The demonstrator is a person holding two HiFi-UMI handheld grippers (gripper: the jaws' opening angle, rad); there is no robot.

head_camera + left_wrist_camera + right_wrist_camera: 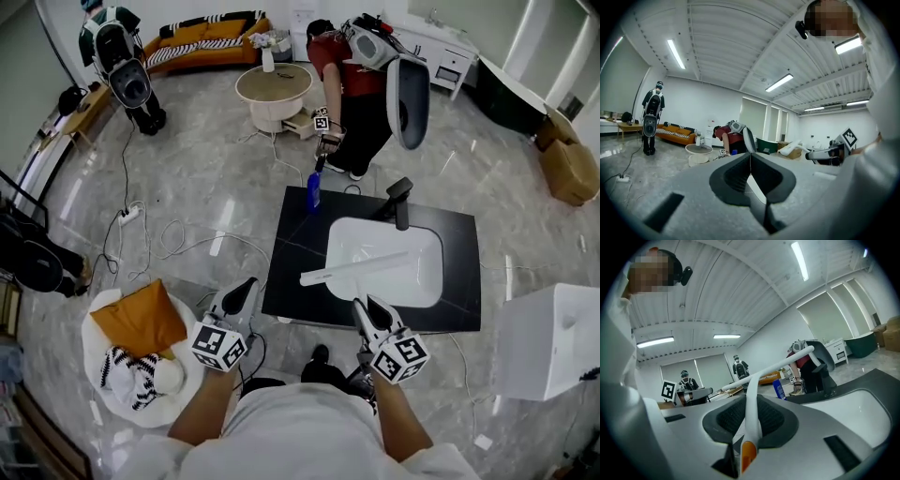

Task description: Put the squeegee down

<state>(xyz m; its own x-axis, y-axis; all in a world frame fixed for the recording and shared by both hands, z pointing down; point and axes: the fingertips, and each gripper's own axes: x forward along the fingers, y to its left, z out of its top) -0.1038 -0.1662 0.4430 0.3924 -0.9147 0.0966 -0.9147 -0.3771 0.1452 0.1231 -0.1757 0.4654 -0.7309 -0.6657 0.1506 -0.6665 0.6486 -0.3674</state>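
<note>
The squeegee has a white handle (751,413) with an orange end and a long white blade bar (354,267). My right gripper (366,314) is shut on the handle, and the bar hangs over the white sink basin (412,281) set in a black countertop (291,281). In the right gripper view the handle runs up between the jaws to the squeegee's bar (773,367). My left gripper (246,292) hovers at the counter's near left corner. Its jaws are shut with nothing between them, and the left gripper (751,161) points across the room.
A black faucet (401,202) stands behind the basin. At the counter's far edge a person in a red shirt (347,70) bends over, holding a blue bottle (313,190) with another gripper. A white box (553,342) is at right, a cushion basket (141,347) and floor cables at left.
</note>
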